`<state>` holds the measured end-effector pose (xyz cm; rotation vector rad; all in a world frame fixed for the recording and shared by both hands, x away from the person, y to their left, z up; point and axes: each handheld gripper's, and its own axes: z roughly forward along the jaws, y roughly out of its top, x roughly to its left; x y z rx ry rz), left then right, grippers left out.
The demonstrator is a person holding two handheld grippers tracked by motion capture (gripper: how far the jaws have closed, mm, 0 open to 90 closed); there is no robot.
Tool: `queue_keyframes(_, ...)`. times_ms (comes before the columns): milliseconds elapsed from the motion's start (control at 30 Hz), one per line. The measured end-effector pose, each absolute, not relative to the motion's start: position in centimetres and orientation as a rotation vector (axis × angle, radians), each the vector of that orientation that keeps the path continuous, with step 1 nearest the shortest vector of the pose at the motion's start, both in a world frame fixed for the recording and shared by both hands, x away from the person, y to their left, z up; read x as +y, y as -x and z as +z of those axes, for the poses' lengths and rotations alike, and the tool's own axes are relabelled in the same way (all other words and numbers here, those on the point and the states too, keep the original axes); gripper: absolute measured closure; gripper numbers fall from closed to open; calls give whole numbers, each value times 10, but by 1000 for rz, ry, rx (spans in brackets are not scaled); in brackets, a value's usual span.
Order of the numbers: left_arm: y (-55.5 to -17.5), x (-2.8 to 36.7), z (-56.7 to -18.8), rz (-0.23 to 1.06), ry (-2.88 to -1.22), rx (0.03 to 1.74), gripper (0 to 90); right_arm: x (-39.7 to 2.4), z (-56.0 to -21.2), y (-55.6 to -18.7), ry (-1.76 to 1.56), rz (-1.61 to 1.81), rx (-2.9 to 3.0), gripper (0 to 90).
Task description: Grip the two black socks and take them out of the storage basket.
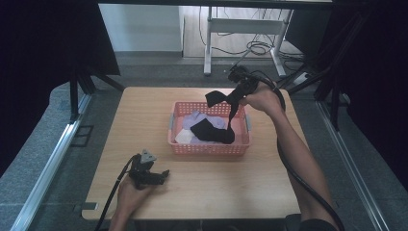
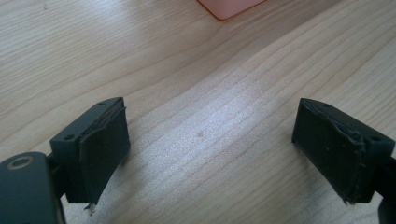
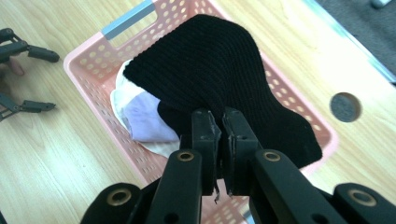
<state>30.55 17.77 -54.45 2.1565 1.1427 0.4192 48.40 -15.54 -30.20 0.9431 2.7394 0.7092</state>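
Observation:
A pink perforated basket (image 1: 243, 143) stands in the middle of the wooden table. My right gripper (image 1: 236, 93) hangs over its far right corner, shut on a black ribbed sock (image 3: 219, 65) that droops from the jaws toward the basket. Inside lie a lavender sock (image 3: 142, 122), a white sock (image 3: 120, 100) and more black fabric (image 1: 211, 131); I cannot tell if that fabric belongs to the held sock. My left gripper (image 1: 162, 176) rests low on the table's near left, open, its jaws wide apart over bare wood. A corner of the basket (image 2: 229, 7) shows beyond it.
The wooden table (image 1: 144, 110) has bare wood around the basket on all sides and a round hole (image 3: 345, 106) near its far right edge. Behind the table stand white desk legs (image 1: 208, 45) and floor cables (image 1: 260, 48). Dark curtains flank both sides.

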Motion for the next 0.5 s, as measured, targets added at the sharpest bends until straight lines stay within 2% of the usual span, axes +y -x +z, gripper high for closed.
queue_keyframes(500,-305,178,-545,419,-2155,1142,106,-194,-249,-476,-1001,759,2633,854)
